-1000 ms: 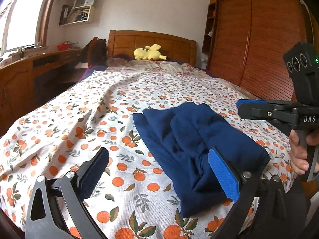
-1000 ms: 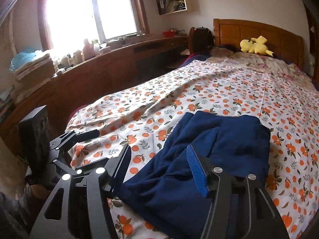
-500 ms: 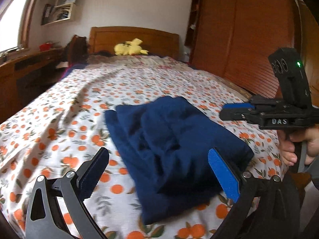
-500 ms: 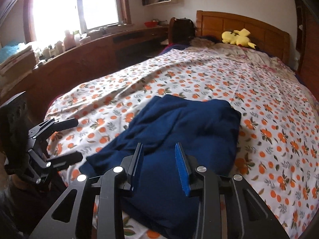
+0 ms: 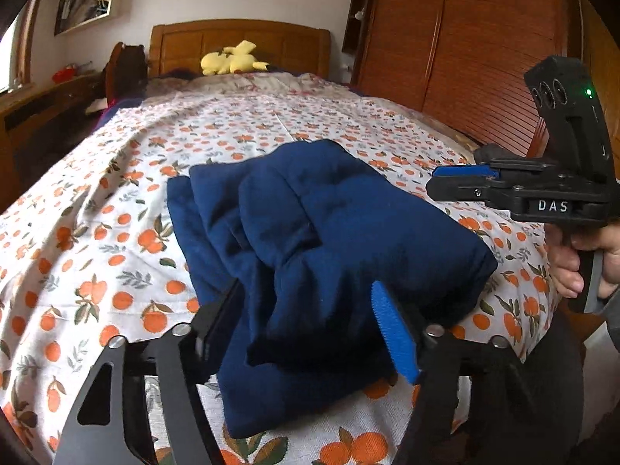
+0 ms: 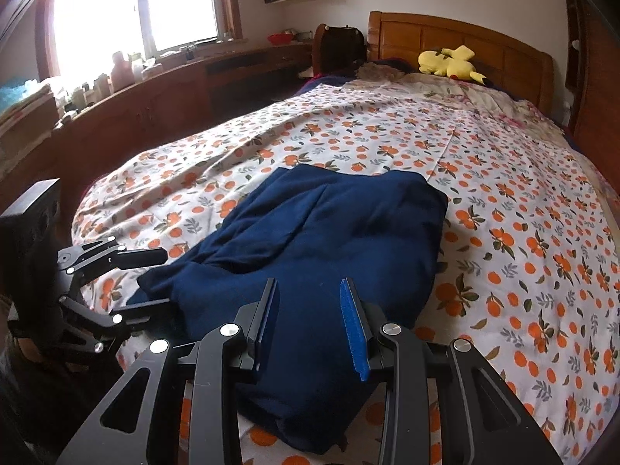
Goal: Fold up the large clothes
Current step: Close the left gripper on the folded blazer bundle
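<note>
A dark blue garment [image 5: 329, 213] lies folded into a thick bundle near the foot of the bed [image 5: 97, 255]. My left gripper [image 5: 306, 294] straddles the bundle's near left corner, with its jaws closing and bunched fabric between them. The right wrist view shows that corner [image 6: 155, 290] between the left gripper's [image 6: 166, 283] fingers, with gaps still visible. My right gripper [image 6: 310, 283] hovers partly open over the garment's [image 6: 348, 232] near right end, pressing on nothing. In the left wrist view, the right gripper [image 5: 432, 182] hangs above the sheet beside the bundle.
An orange-print sheet covers the bed. A yellow plush toy [image 5: 232, 62] lies by the wooden headboard [image 5: 240, 42]. A wooden wardrobe [image 5: 484, 46] stands along the right. A long desk [image 6: 162, 108] under the window runs down the left. A hand [image 5: 573, 259] holds the right gripper's handle.
Both grippers moved forward and down onto the garment's near edge. The left jaws narrowed from wide open around the corner. The right jaws narrowed earlier and then held.
</note>
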`<act>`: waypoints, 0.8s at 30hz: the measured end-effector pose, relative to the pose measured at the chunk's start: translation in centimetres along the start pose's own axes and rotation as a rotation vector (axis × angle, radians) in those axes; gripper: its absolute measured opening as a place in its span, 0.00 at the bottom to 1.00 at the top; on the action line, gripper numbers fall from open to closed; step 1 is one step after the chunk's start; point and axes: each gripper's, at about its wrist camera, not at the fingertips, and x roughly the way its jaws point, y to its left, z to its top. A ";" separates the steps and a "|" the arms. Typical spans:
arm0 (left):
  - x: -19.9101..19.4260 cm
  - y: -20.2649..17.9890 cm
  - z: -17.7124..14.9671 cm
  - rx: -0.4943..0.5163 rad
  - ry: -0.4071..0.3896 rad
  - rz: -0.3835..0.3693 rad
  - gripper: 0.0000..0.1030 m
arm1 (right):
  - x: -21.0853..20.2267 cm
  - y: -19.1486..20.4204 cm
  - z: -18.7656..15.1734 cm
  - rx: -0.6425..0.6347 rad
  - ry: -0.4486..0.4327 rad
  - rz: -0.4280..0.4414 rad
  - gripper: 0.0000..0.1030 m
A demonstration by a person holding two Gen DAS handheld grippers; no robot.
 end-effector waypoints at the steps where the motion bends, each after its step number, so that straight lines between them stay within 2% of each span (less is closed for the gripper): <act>1: 0.1 0.0 0.0 -0.002 0.004 -0.009 0.57 | 0.1 0.0 -0.2 -0.001 0.005 0.001 0.31; 2: 0.3 -0.1 -0.1 -0.005 0.011 -0.018 0.55 | 0.2 -0.1 -0.4 -0.003 0.008 0.000 0.31; 3: 0.3 -0.2 -0.2 -0.004 0.014 -0.019 0.48 | 0.4 -0.1 -0.6 -0.006 0.011 -0.001 0.31; 4: 0.4 -0.3 -0.2 -0.001 0.021 -0.025 0.32 | 0.5 -0.1 -0.8 -0.007 0.017 0.000 0.31; 5: 0.5 -0.4 -0.2 -0.002 0.034 -0.032 0.21 | 0.5 -0.1 -0.9 -0.007 0.021 0.003 0.31; 7: 0.2 -0.6 -0.2 -0.003 0.032 -0.031 0.11 | 0.7 -0.2 -1.3 -0.005 0.031 0.013 0.31; 12: -2.8 -1.2 0.1 0.005 -0.035 -0.013 0.08 | 0.7 -0.1 -1.6 -0.006 0.032 0.040 0.31; 16: -5.5 -0.8 -0.5 -0.029 -0.072 0.002 0.08 | -0.1 0.4 -1.6 -0.014 0.016 0.078 0.33; 17: -5.8 -0.4 -0.8 -0.042 -0.073 0.018 0.08 | -0.1 0.7 -1.7 -0.023 0.020 0.080 0.34; 19: -5.4 0.4 -1.8 -0.065 -0.046 0.046 0.08 | 0.4 0.9 -2.0 -0.036 0.042 0.081 0.44; 21: -4.4 1.1 -2.6 -0.099 -0.019 0.031 0.08 | 1.4 1.0 -2.5 -0.052 0.069 0.078 0.45; 24: -3.9 1.3 -3.0 -0.104 -0.015 0.041 0.09 | 1.9 0.3 -1.8 -0.046 0.062 0.075 0.47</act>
